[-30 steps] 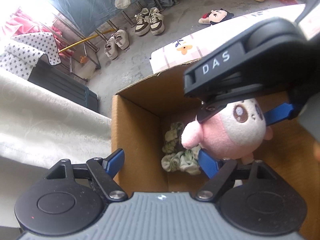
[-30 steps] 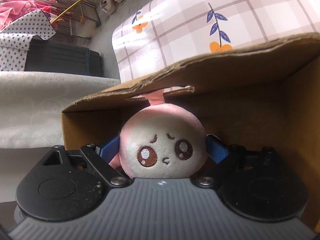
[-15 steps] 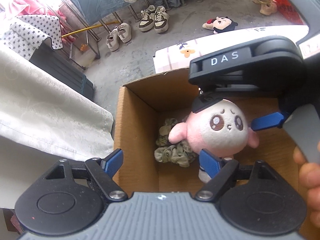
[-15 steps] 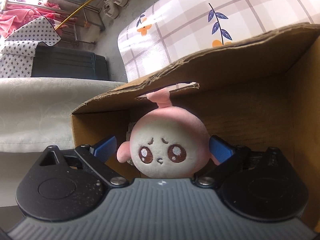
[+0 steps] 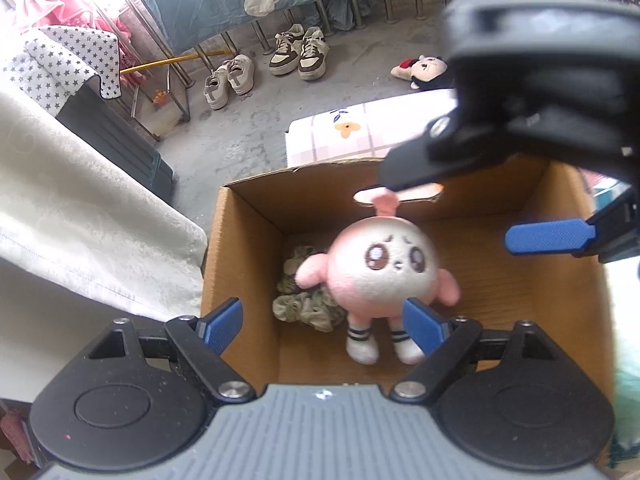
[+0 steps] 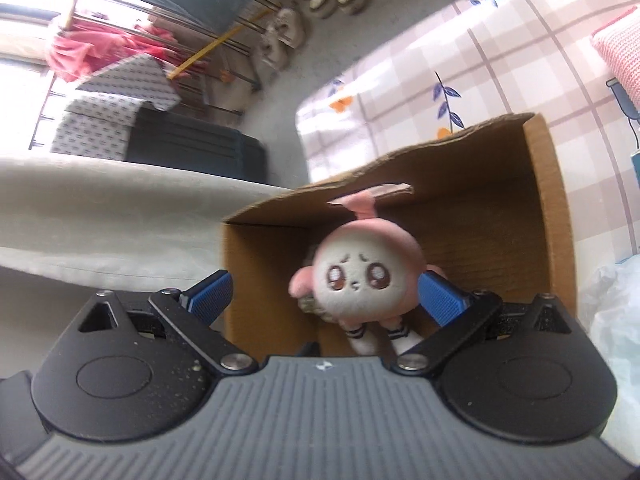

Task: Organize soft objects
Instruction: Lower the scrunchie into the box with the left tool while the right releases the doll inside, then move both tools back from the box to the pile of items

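- Cardboard box [image 5: 240,264] fills the middle of both views, open at the top, with a torn far rim; beyond it lies a checked bedsheet [image 6: 500,76] with flower prints, and a cream cloth [image 5: 80,216] hangs at the left.
- Left wrist view alone shows sneakers [image 5: 298,53] on the grey floor at upper centre, a mouse doll [image 5: 428,70] on the floor at upper right, and a crumpled green cloth [image 5: 306,306] under the plush toy [image 5: 384,264].
- Right tool [image 5: 472,216] crosses the upper right of that view, hiding part of the box rim.
- Plush toy, pink and cream, lies inside the box, face up.
- Left tool [image 5: 320,322] hovers over the box, its jaws opening, nothing gripped.
- Right tool, in its own view, stands wide apart and holds nothing; the toy lies below, between its blue fingers [image 6: 440,298].
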`<action>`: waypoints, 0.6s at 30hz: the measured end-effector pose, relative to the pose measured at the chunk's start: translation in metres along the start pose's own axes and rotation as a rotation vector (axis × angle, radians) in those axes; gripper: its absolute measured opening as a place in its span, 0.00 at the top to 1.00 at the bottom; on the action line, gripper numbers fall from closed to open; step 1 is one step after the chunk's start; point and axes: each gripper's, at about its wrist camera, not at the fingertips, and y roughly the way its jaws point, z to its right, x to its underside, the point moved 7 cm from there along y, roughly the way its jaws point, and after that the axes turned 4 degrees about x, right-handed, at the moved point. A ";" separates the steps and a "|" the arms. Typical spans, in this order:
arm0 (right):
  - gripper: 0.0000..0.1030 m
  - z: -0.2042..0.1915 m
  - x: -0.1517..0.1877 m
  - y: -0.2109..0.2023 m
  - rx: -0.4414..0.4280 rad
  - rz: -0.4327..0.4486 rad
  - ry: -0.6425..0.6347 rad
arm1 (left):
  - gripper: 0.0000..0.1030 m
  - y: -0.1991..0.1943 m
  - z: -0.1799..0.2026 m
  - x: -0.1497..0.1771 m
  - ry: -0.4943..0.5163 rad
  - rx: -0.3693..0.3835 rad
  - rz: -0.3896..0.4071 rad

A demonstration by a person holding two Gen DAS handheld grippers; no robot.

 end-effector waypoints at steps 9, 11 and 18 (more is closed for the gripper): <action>0.03 0.019 0.003 -0.091 -0.200 0.062 0.018 | 0.13 -0.041 0.034 0.001 -0.046 0.070 0.024; 0.03 0.031 0.003 -0.109 -0.218 0.078 0.019 | 0.13 -0.052 0.046 0.000 -0.045 0.082 0.030; 0.03 0.090 -0.003 -0.174 -0.294 0.122 0.049 | 0.13 -0.090 0.104 -0.007 -0.026 0.096 0.056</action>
